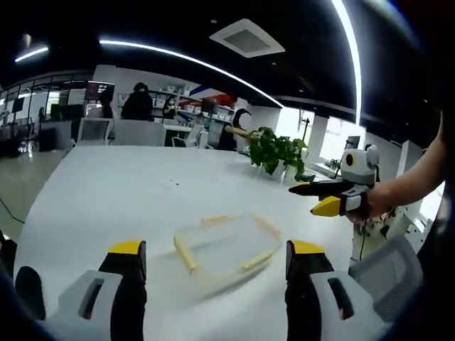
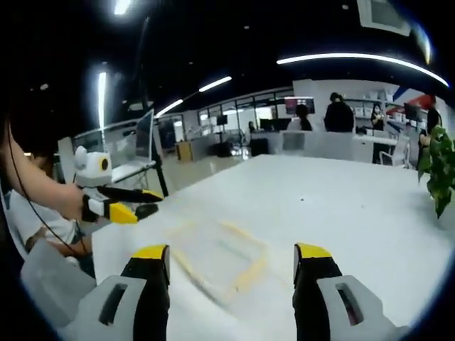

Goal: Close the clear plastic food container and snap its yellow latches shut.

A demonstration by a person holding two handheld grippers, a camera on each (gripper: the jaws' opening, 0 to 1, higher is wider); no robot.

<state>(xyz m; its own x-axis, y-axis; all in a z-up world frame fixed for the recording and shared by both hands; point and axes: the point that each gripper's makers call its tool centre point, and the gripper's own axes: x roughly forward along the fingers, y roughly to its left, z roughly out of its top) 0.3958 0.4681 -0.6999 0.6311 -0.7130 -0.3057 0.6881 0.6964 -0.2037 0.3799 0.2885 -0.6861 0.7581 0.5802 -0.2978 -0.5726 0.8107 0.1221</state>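
White table [image 1: 106,199] in an open office carries the clear food container [image 1: 226,246] with yellow latches [image 1: 185,254], lid seems down on it, sitting on the bare top ahead of and between the left gripper [image 1: 216,266] jaws, which stand wide apart, touching nothing. Right gripper [image 2: 232,270] jaws also spread wide, container [image 2: 217,260] ahead of them, blurred. Each gripper shows in the other's view, held above the table edge in a hand [image 1: 375,204]. Potted plant [image 1: 277,153] further back, people at desks behind
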